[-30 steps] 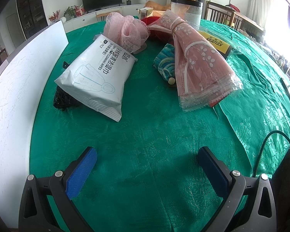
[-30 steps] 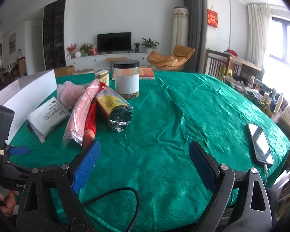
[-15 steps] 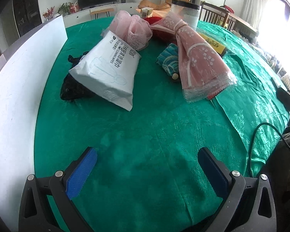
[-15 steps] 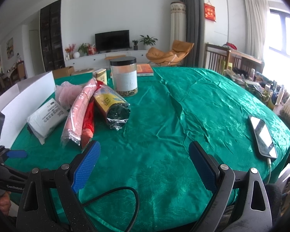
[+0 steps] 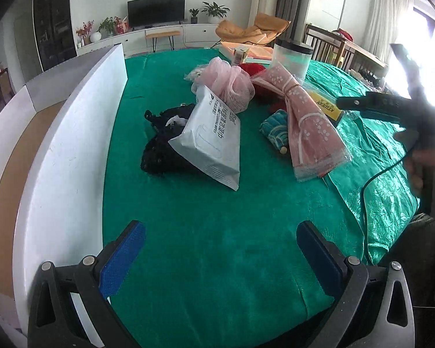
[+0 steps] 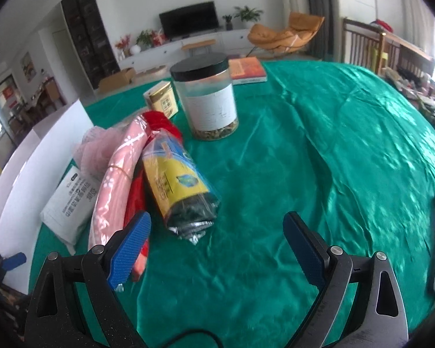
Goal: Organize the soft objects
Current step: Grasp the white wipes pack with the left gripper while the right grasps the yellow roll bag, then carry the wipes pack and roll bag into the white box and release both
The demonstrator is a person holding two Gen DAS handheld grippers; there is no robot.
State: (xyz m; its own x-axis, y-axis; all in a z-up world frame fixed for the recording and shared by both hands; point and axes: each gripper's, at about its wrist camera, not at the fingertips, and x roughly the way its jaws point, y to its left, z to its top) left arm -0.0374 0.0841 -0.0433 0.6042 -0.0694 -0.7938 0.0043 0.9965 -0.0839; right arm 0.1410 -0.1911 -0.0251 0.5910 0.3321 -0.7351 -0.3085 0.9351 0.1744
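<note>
— What does the left wrist camera show?

— The left gripper [image 5: 220, 256] hangs over bare green tablecloth [image 5: 217, 203], its blue-padded fingers [image 5: 121, 258] spread wide with nothing between them. Ahead lies a white wipes pack [image 5: 210, 136], resting partly on a crumpled black lace garment [image 5: 162, 148]. Behind the pack sits a pink mesh bath pouf [image 5: 232, 82], touching its far end. To the right is a pink floral cloth in clear wrap [image 5: 307, 124], with a teal patterned roll [image 5: 275, 129] tucked against its left side and a red item [image 5: 258, 76] behind it. A white box wall [image 5: 72, 156] runs along the left edge of the table. At far right, a hand [image 5: 429, 168] grips the other tool, blurred against window glare.

— And the right wrist camera?

— The right gripper [image 6: 217, 249] is also spread wide and empty, low over the cloth. Its left finger sits in front of the near end of the pink cloth [image 6: 116, 174] and a red strip [image 6: 136, 203] beside it; whether it touches them I cannot tell. Just right of those lies a yellow-and-blue bag of dark contents [image 6: 182, 191]. Farther back stand a black-lidded clear jar [image 6: 207, 98], a small gold tin [image 6: 162, 100] and an orange book [image 6: 246, 69]. The wipes pack [image 6: 69, 203] lies at left, near the box wall.
</note>
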